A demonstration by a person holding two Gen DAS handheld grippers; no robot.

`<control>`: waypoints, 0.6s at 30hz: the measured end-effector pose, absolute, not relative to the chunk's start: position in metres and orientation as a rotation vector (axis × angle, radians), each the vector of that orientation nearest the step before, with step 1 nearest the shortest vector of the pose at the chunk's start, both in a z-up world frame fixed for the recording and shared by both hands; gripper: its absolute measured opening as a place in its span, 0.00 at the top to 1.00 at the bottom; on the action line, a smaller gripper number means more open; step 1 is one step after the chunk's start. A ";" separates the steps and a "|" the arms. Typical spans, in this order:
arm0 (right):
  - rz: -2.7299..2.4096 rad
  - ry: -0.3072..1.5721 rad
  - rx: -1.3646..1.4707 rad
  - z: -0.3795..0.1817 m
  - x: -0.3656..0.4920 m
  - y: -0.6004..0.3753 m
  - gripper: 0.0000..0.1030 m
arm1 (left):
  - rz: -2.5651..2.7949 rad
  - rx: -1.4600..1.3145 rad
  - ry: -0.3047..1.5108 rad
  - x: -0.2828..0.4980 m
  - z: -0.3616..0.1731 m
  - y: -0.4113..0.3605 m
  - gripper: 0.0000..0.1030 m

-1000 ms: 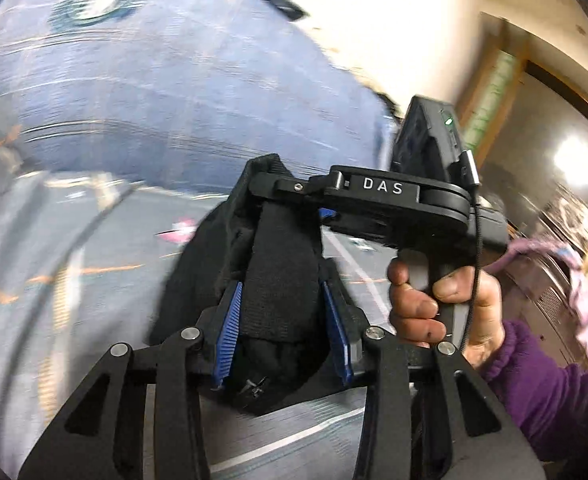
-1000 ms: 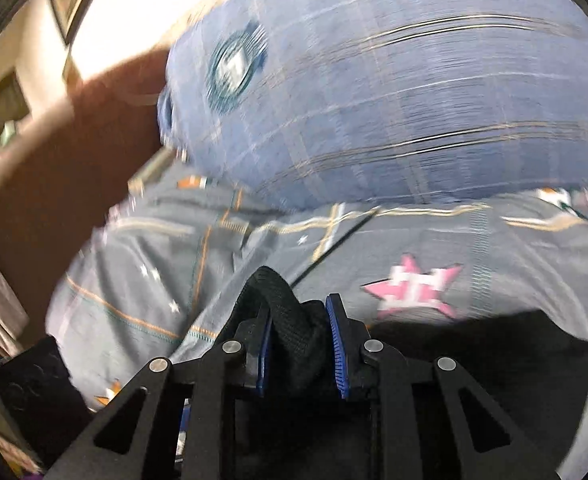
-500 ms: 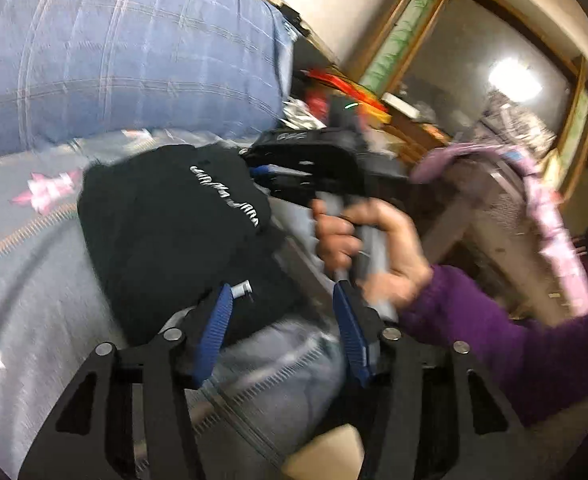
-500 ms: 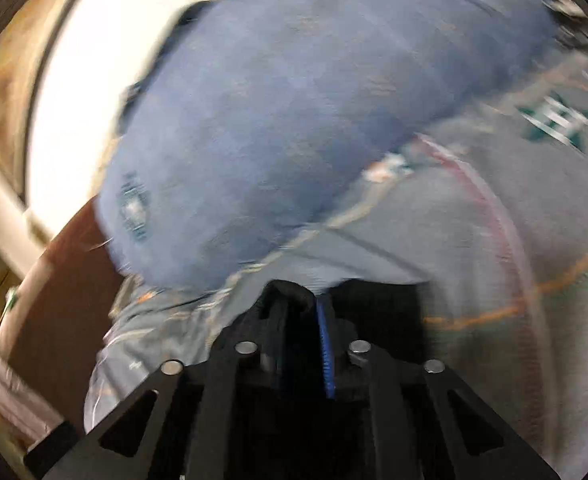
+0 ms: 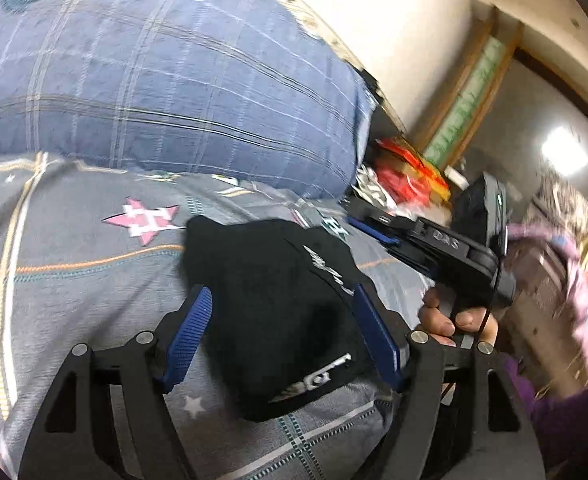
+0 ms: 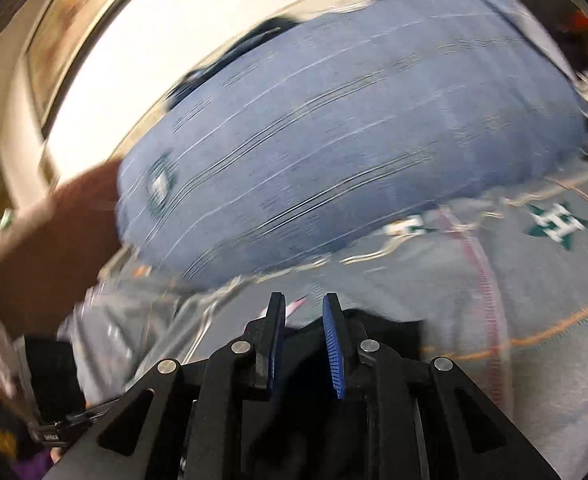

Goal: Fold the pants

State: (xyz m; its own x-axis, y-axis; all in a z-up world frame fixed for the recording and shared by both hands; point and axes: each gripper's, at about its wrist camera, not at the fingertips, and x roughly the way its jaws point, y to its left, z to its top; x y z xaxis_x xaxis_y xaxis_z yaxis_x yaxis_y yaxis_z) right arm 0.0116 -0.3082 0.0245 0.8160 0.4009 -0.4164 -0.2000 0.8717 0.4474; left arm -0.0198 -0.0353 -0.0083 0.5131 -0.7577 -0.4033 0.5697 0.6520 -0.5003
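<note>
Left tongs (image 5: 281, 332): angled downward, jaws opening, pads clear of folded black pants (image 5: 277, 312) on bed (image 5: 73, 280). Right tongs (image 6: 304, 340): at three o'clock, hand-gripped, jaws opening, empty.

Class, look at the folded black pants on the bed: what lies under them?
The black pants rest on the grey star-patterned bedsheet, which shows all round them. Whatever lies directly beneath the bundle is covered, so nothing else can be confirmed.

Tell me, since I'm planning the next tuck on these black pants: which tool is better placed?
Left, probably: the left tool straddles the folded black pants, opening. The right tool sits beside them, opening on nothing.
</note>
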 end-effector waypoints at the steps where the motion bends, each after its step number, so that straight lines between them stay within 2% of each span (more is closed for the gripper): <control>1: 0.343 0.538 0.396 0.023 0.013 -0.301 0.79 | -0.813 -0.297 0.643 -0.020 -0.010 -0.040 0.29; 4: 0.347 0.569 0.375 0.015 0.017 -0.286 0.79 | -0.801 -0.207 0.687 -0.022 -0.021 -0.060 0.28; 6: 0.356 0.593 0.349 0.009 0.020 -0.276 0.79 | -0.769 -0.132 0.739 -0.024 -0.030 -0.071 0.22; 7: 0.352 0.617 0.324 0.003 0.023 -0.270 0.79 | -0.755 -0.095 0.766 -0.025 -0.035 -0.075 0.22; 11: 0.280 0.788 0.257 -0.037 0.038 -0.259 0.74 | -0.752 -0.059 0.861 -0.023 -0.049 -0.081 0.21; 18: 0.305 0.705 0.203 -0.053 0.026 -0.267 0.69 | -0.765 -0.105 0.822 -0.021 -0.027 -0.054 0.21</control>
